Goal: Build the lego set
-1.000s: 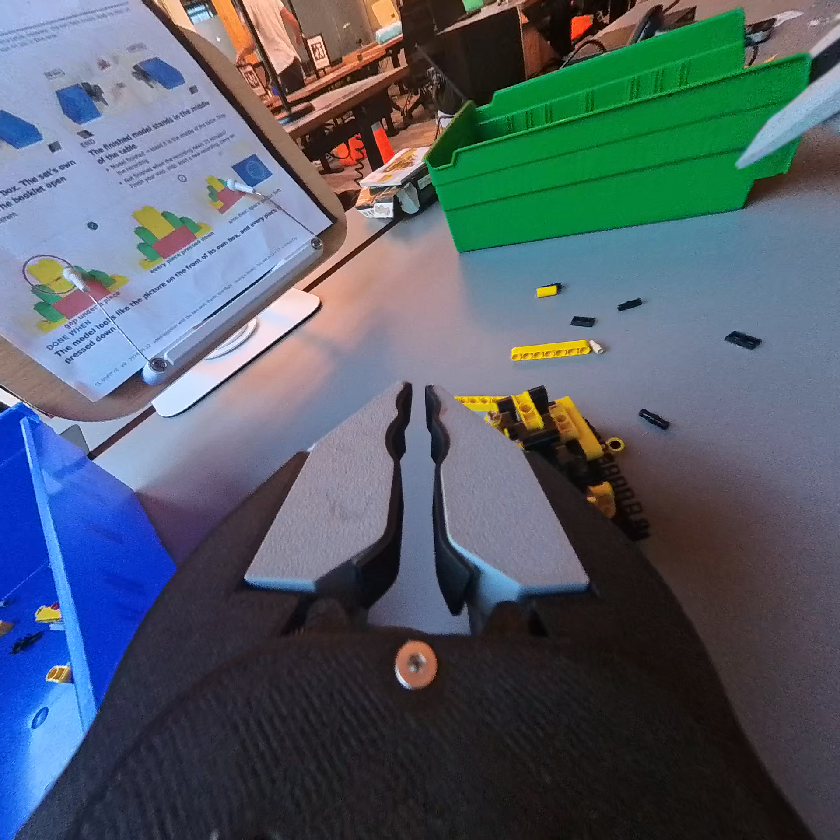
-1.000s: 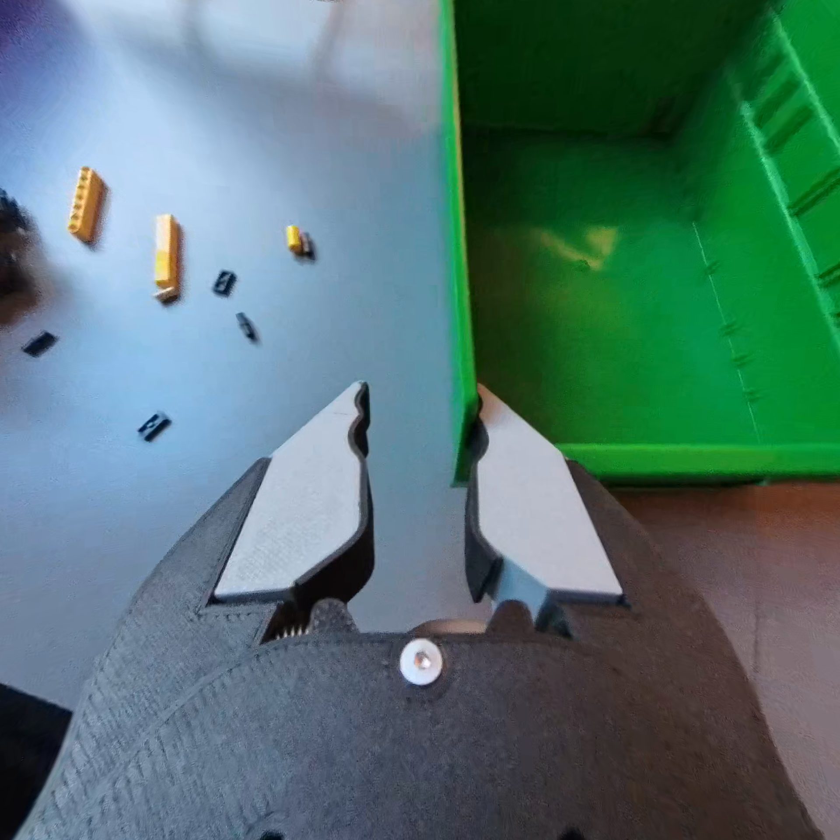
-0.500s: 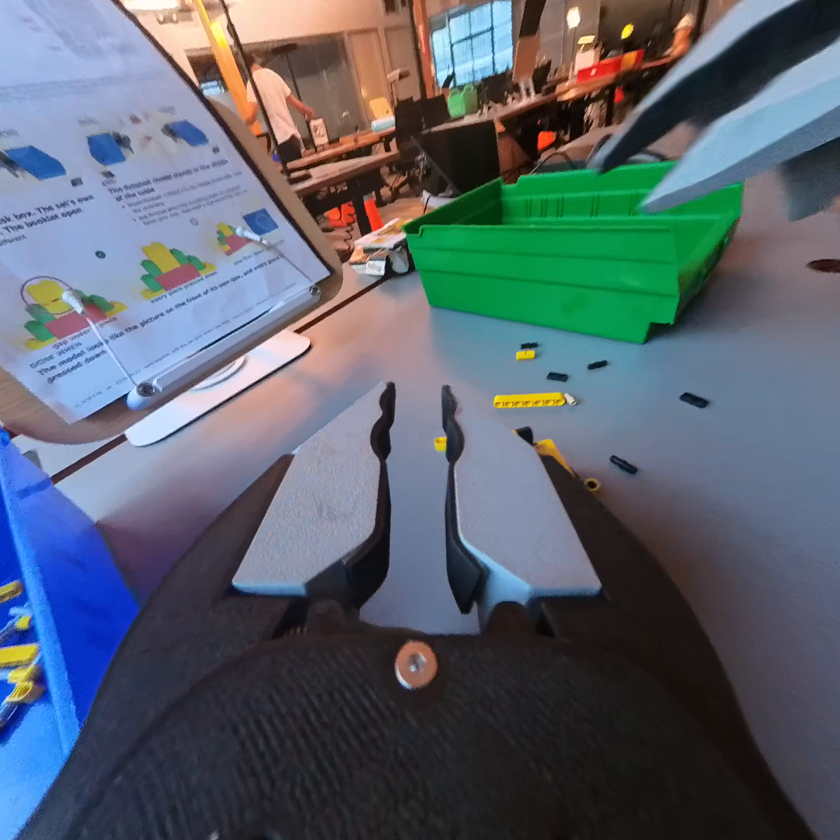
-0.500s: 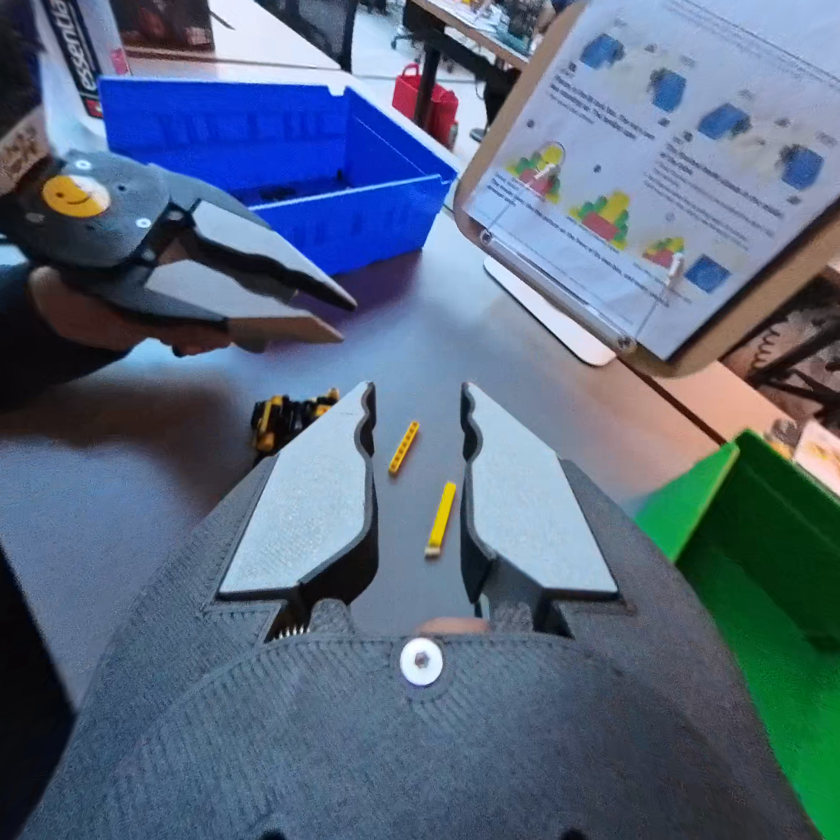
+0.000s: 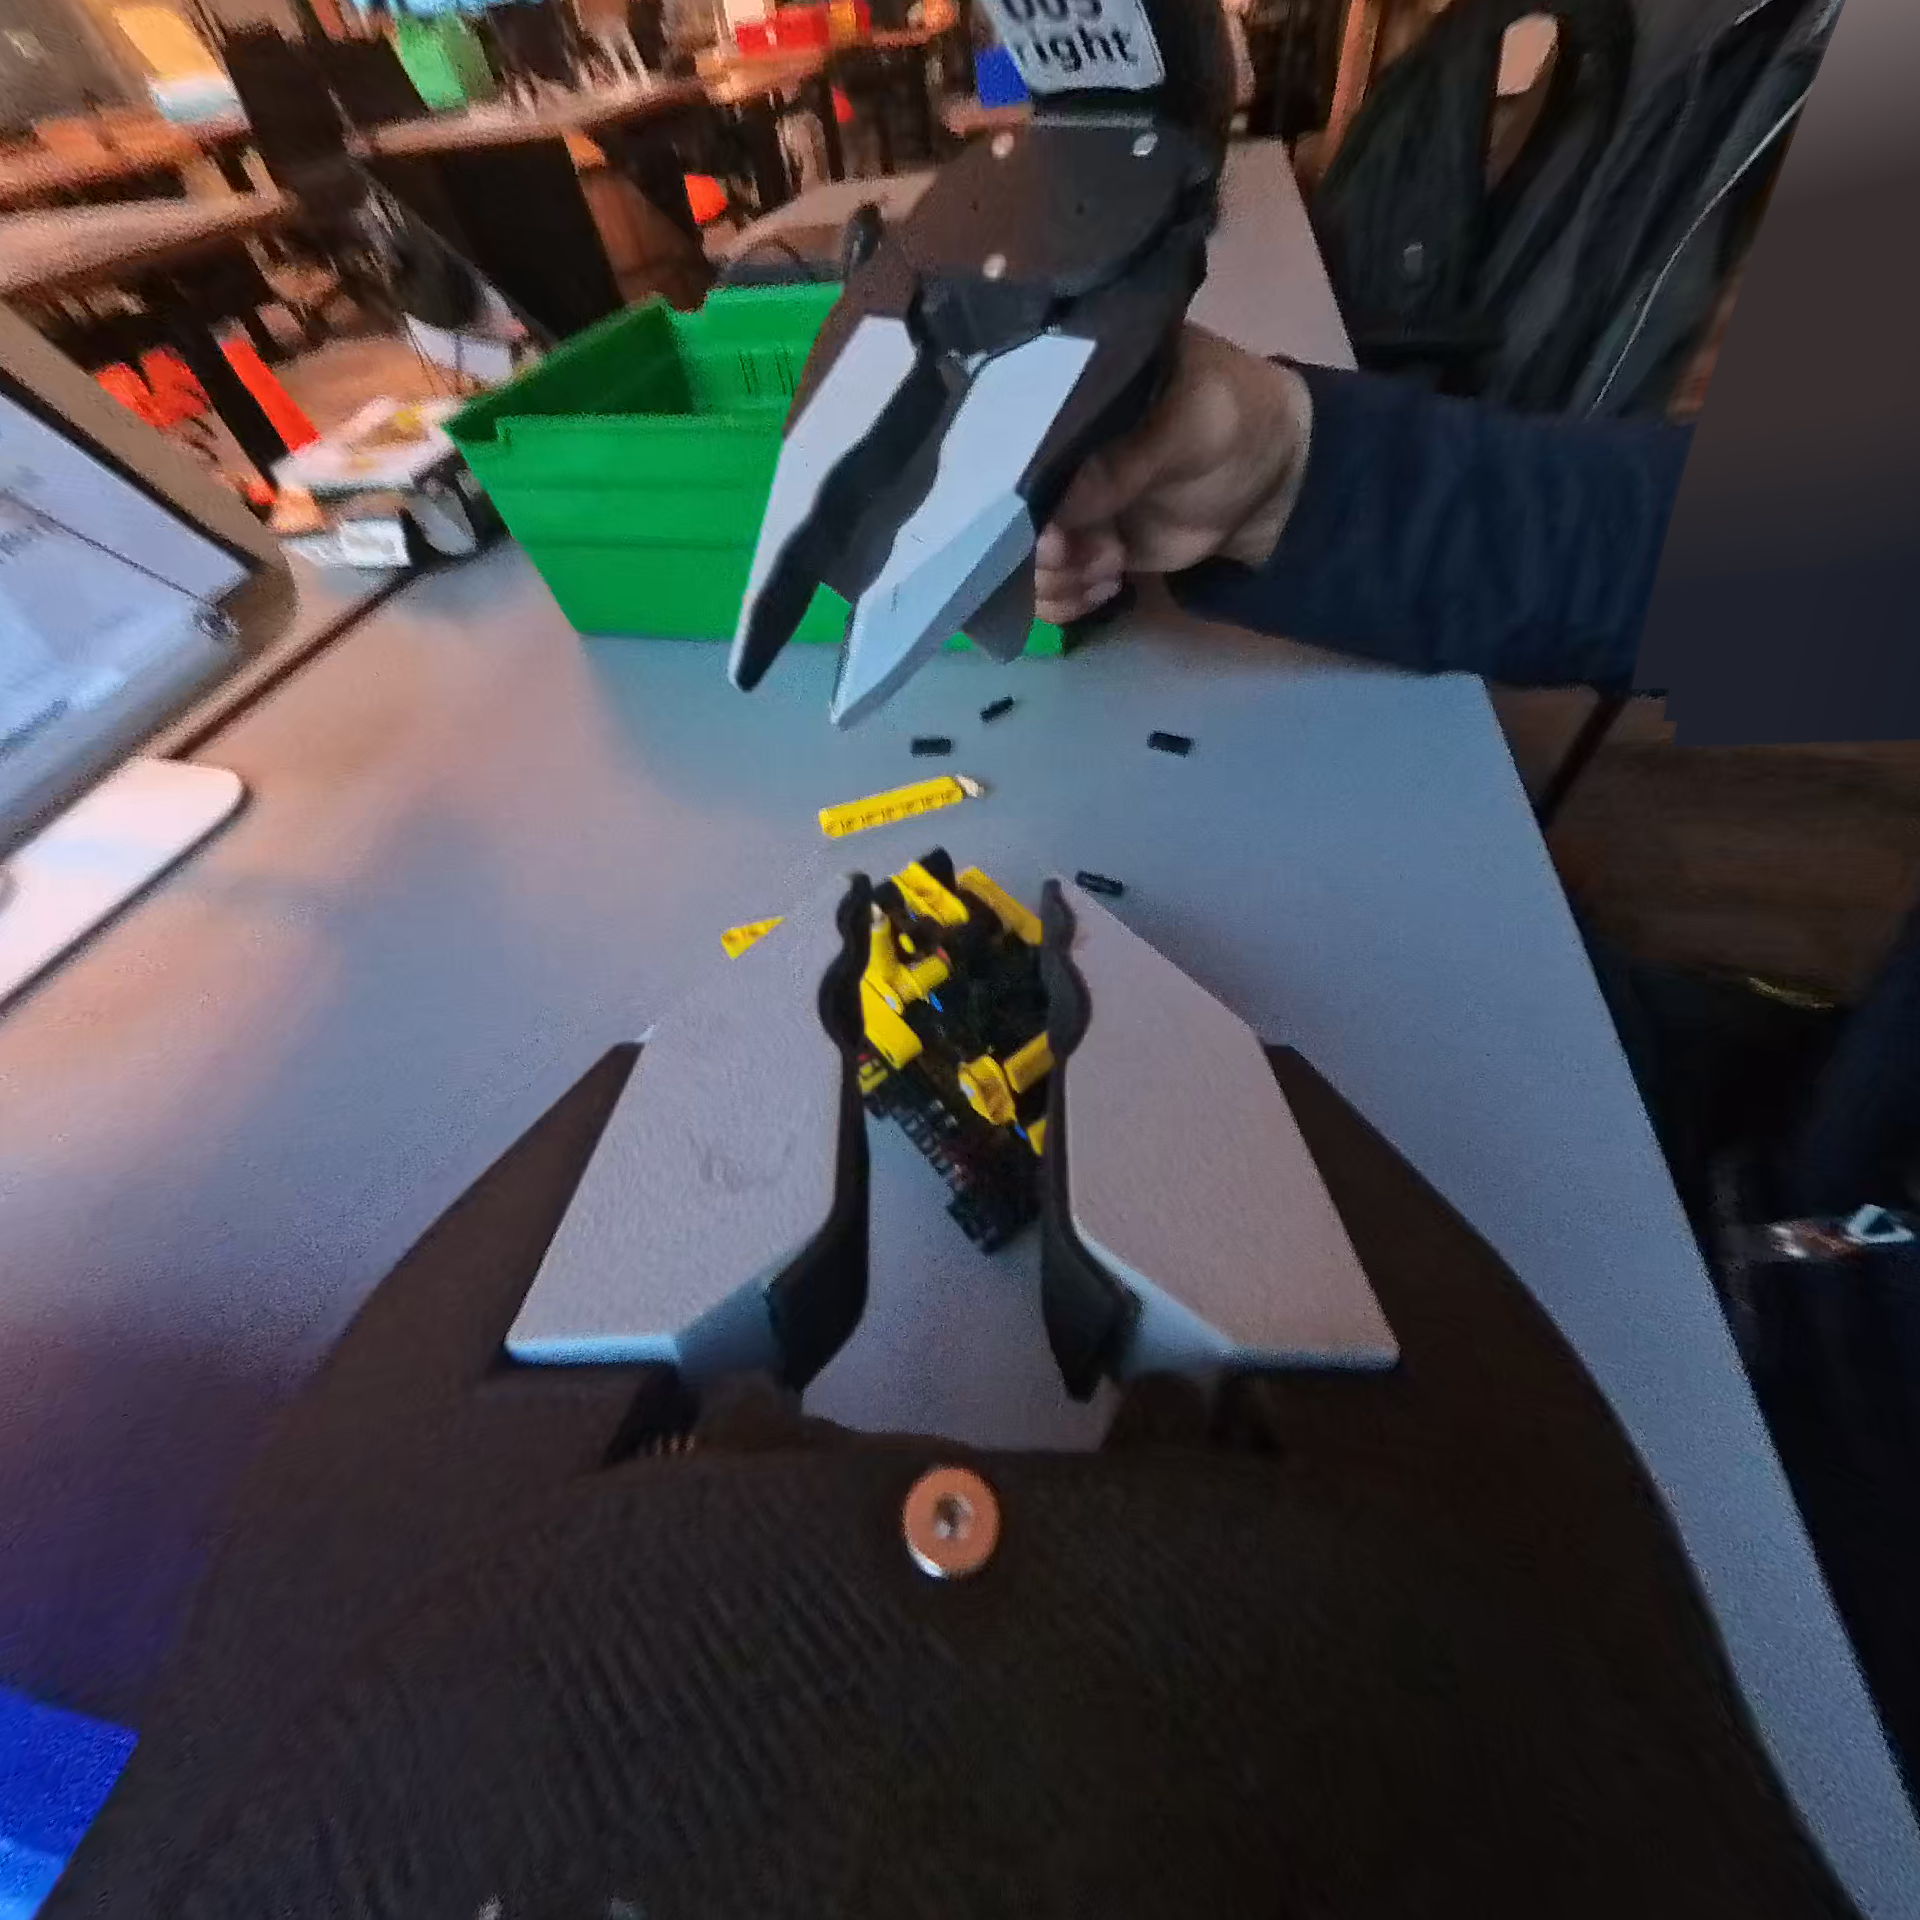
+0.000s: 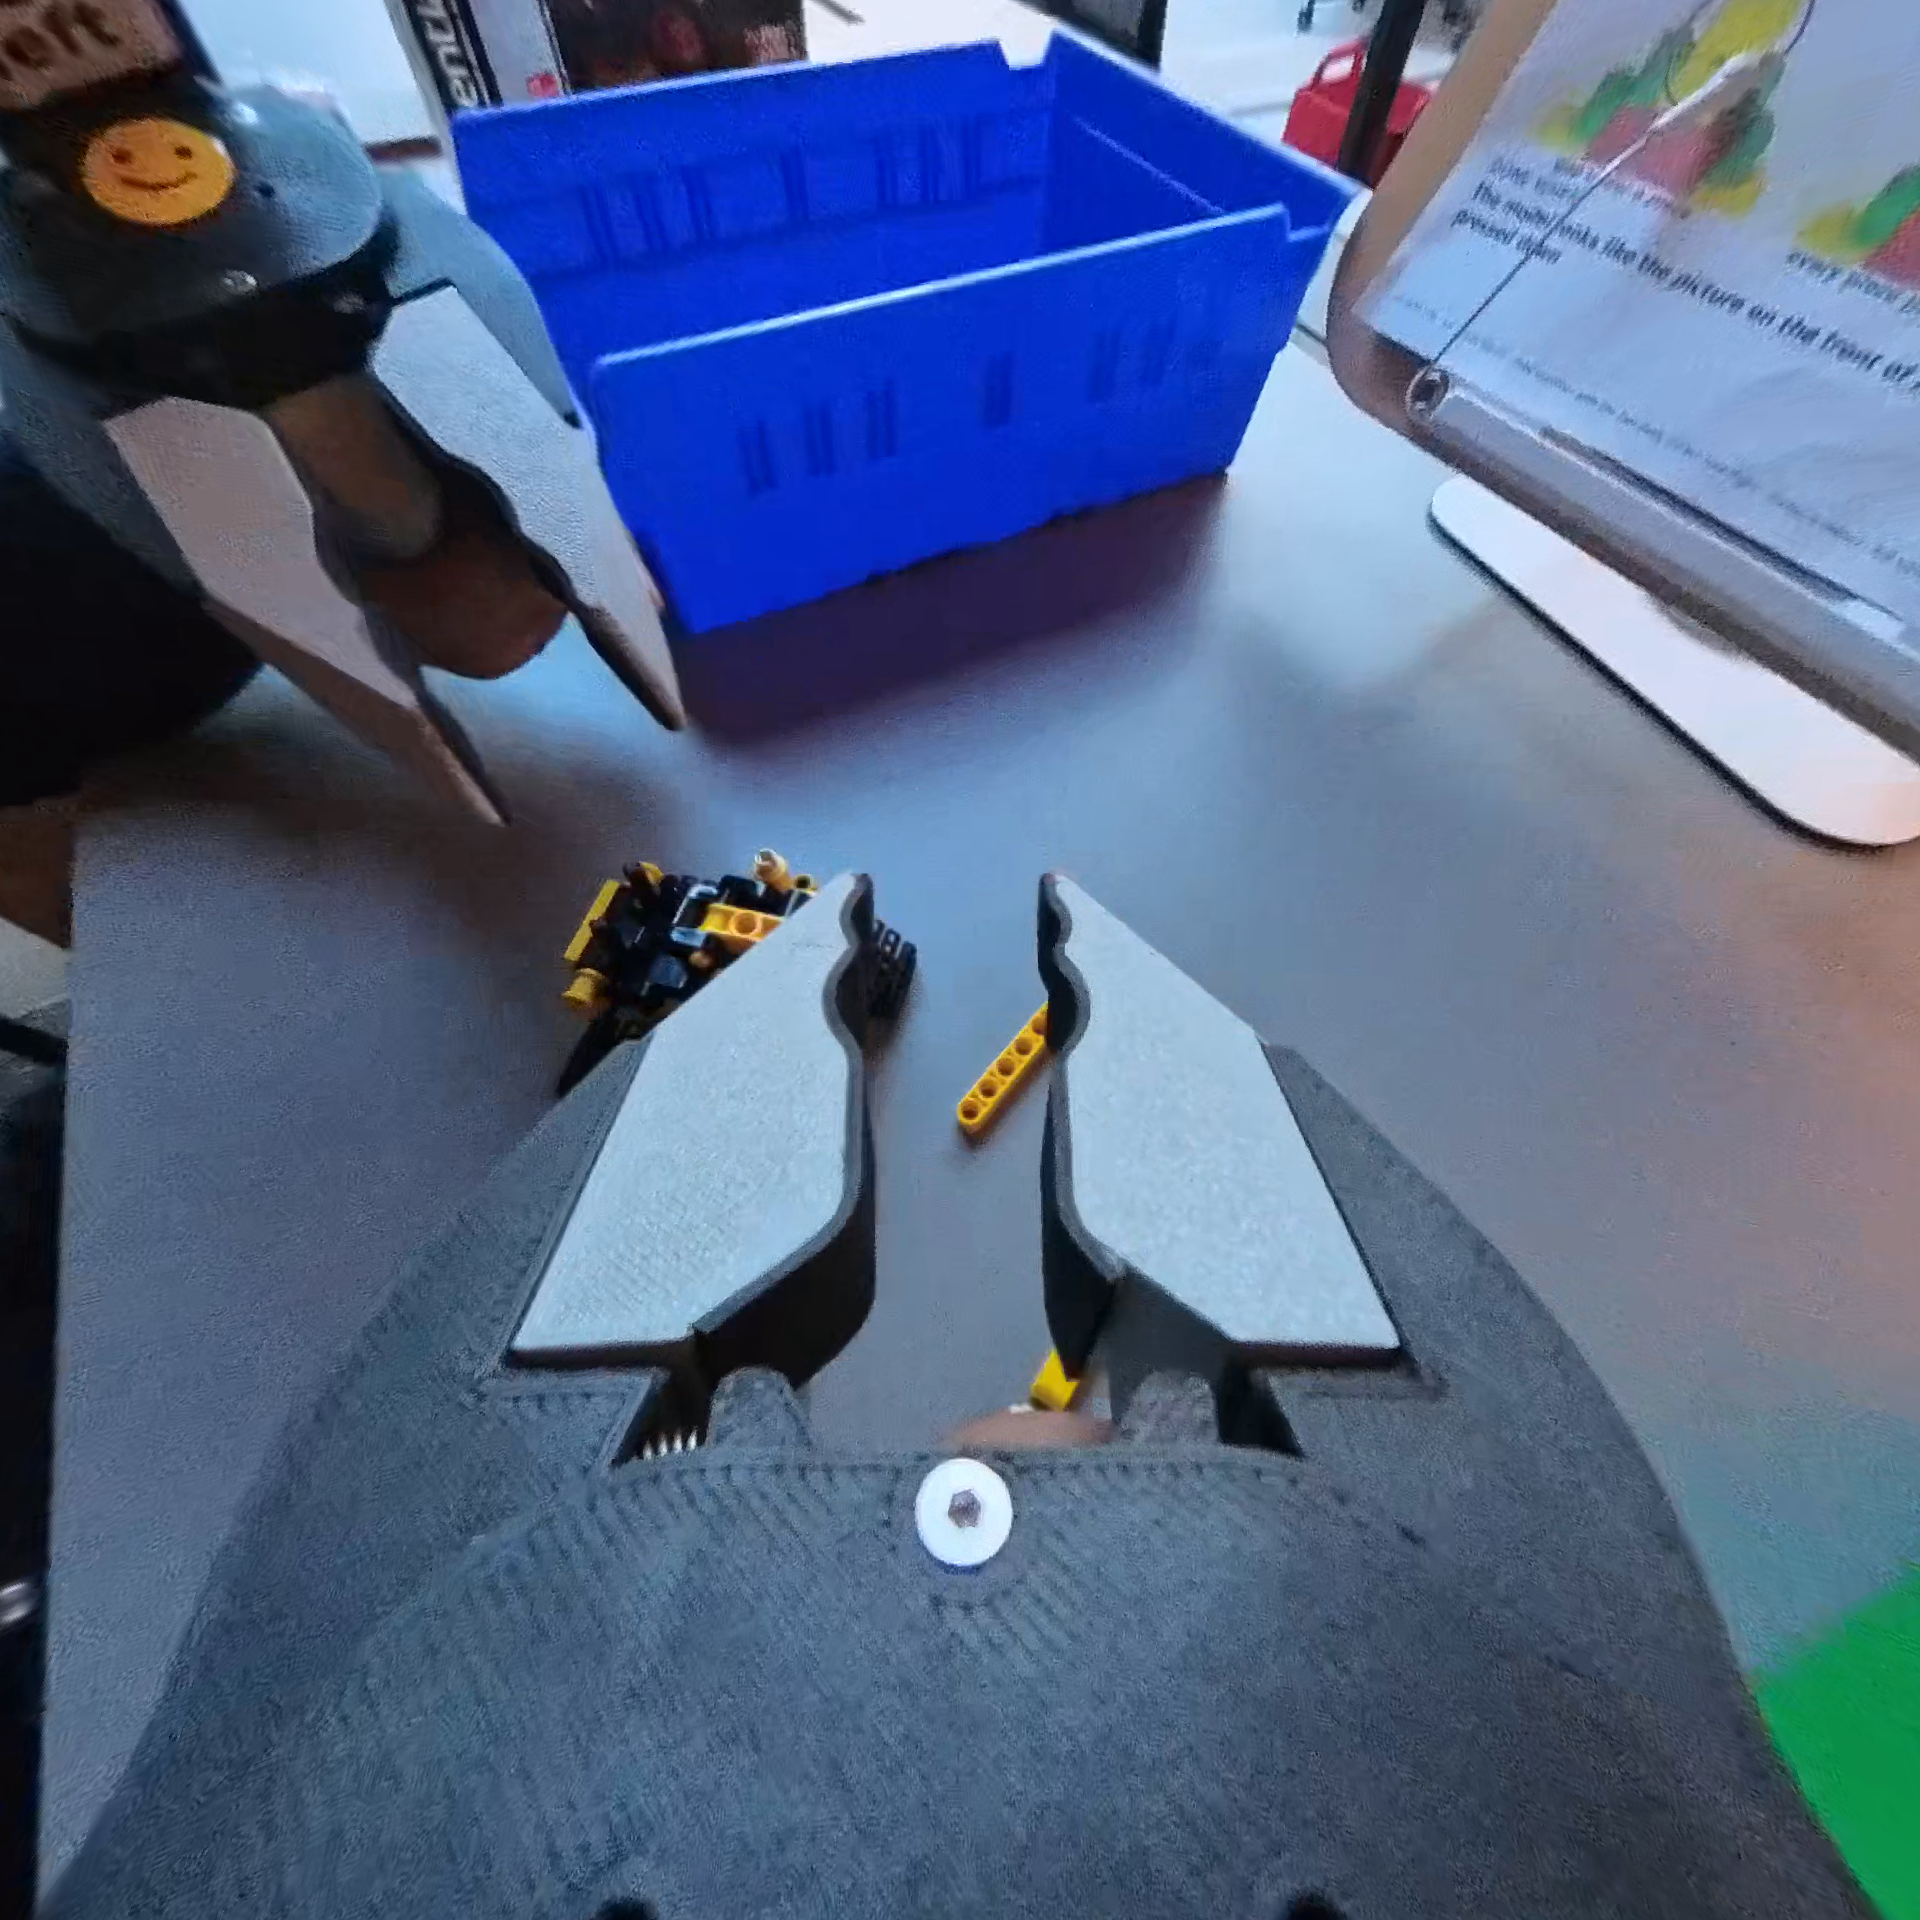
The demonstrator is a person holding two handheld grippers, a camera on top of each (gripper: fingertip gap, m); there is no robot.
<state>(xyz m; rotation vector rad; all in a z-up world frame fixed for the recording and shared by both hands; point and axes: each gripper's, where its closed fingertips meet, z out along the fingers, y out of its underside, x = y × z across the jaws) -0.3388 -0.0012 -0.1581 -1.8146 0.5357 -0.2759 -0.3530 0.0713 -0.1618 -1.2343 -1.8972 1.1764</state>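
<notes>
A partly built yellow and black lego model (image 5: 956,1039) lies on the grey table (image 5: 416,935). My left gripper (image 5: 953,914) is open and hovers above it, so the model shows between its fingers. In the right wrist view the model (image 6: 675,945) sits just left of my right gripper (image 6: 953,904), which is open and empty. A yellow holed beam (image 6: 1003,1070) lies on the table between the right fingers. The left gripper (image 6: 577,764) hangs above the model's far left side. The right gripper (image 5: 790,696) faces me over the loose parts.
A yellow beam (image 5: 894,805), a small yellow piece (image 5: 750,935) and several black pins (image 5: 1099,884) lie beyond the model. A green bin (image 5: 623,520) stands behind them, a blue bin (image 6: 914,416) opposite. An instruction sheet on a stand (image 6: 1662,260) is at the table's side.
My left gripper has opened wider and swung over the model. My right gripper has turned from the green bin and come down close to the model and the yellow beam.
</notes>
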